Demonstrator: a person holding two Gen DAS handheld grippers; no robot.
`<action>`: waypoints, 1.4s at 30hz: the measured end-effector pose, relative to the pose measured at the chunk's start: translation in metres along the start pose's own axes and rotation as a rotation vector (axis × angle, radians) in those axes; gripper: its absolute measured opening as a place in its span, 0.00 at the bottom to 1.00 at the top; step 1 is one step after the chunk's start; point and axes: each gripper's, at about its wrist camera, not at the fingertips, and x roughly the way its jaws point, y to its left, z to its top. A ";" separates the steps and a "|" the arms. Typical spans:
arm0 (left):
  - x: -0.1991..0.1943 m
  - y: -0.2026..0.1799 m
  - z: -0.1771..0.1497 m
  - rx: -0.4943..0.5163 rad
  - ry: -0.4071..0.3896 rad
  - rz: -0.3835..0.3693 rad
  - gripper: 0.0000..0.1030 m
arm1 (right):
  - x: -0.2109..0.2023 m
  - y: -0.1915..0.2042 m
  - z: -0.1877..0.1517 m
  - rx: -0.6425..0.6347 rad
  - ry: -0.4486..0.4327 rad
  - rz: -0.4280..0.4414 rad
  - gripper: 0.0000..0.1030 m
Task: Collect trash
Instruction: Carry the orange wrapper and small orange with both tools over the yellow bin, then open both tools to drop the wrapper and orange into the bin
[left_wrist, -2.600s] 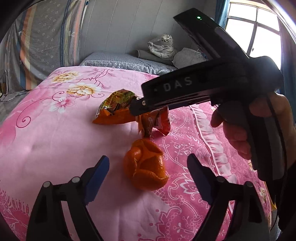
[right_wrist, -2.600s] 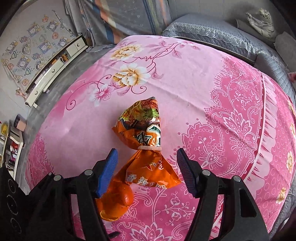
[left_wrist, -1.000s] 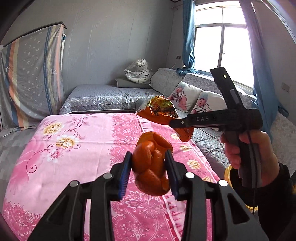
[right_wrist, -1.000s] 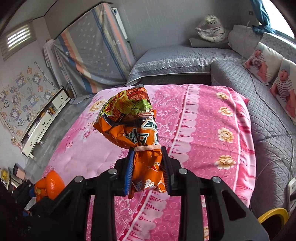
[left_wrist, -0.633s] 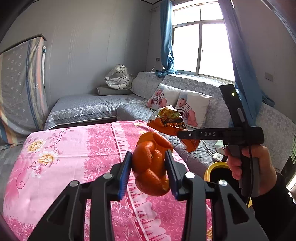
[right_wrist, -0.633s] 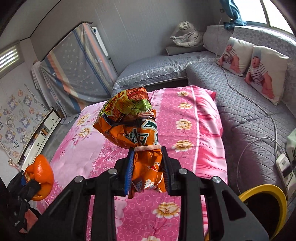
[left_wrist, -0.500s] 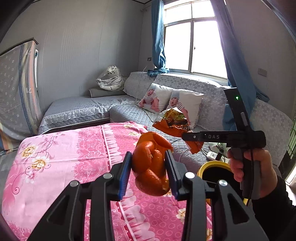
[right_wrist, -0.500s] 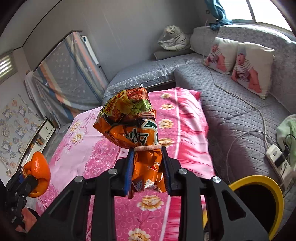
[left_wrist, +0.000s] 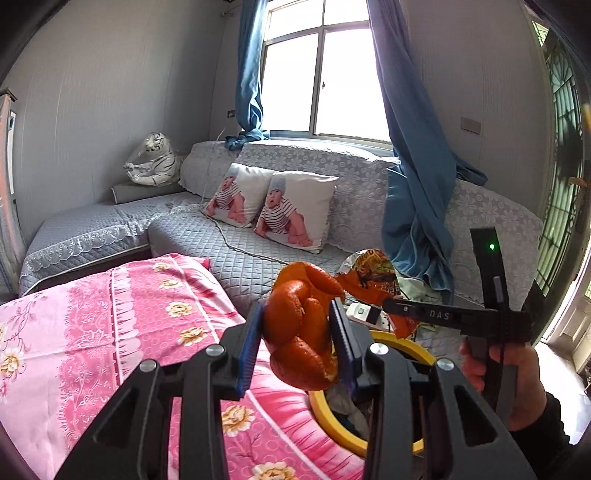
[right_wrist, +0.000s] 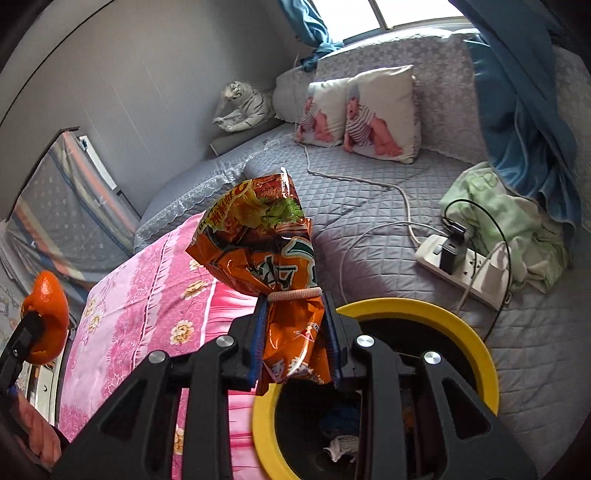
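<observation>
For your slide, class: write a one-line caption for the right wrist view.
Right gripper holds a tied orange snack bag above the yellow-rimmed trash bin.

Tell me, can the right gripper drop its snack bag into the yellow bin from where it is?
Probably yes. The right gripper holds the snack bag over the near rim of the yellow bin, whose mouth is open, with nothing between them.

one orange peel (left_wrist: 301, 332), one snack bag (right_wrist: 275, 258), one bin (right_wrist: 436, 314)
</observation>
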 end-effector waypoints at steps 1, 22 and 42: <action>0.006 -0.005 0.002 0.001 0.003 -0.015 0.34 | -0.004 -0.008 -0.002 0.016 -0.006 -0.006 0.26; 0.133 -0.074 -0.018 0.065 0.208 -0.113 0.34 | -0.015 -0.096 -0.051 0.184 -0.001 -0.153 0.26; 0.179 -0.064 -0.064 -0.008 0.346 -0.154 0.35 | 0.013 -0.119 -0.073 0.252 0.094 -0.204 0.27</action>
